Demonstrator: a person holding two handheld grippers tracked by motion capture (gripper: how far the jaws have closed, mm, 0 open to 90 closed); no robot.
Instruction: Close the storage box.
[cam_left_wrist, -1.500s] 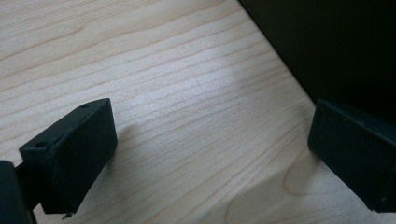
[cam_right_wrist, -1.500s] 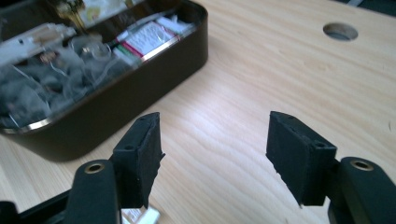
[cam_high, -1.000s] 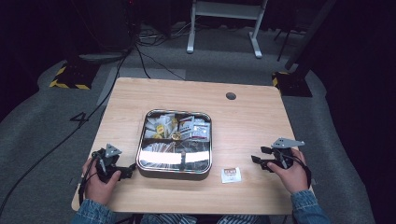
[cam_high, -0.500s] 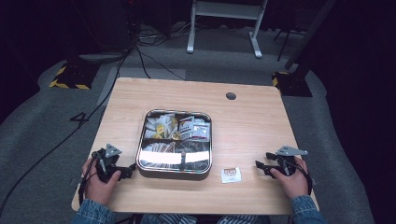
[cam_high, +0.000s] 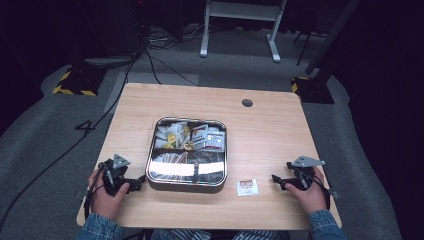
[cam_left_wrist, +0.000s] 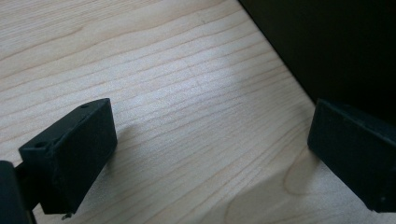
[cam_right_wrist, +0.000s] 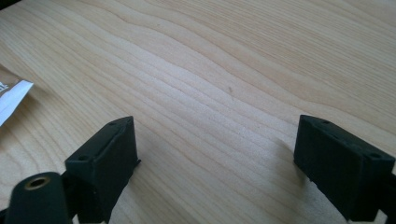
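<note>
One sachet (cam_high: 247, 187) lies loose on the worktop (cam_high: 270, 135) beside the tin (cam_high: 187, 150), right tool (cam_high: 278, 179) just spread, lowered and empty nearby, left tool (cam_high: 141, 181) released too, so drop-off looks done.

A large dark numeral "4" (cam_high: 86, 126) is showing on the grey carpeted floor (cam_high: 45, 130) at the left of the high view. Print on the small white sachet (cam_high: 247, 187) is staying too small to read.
</note>
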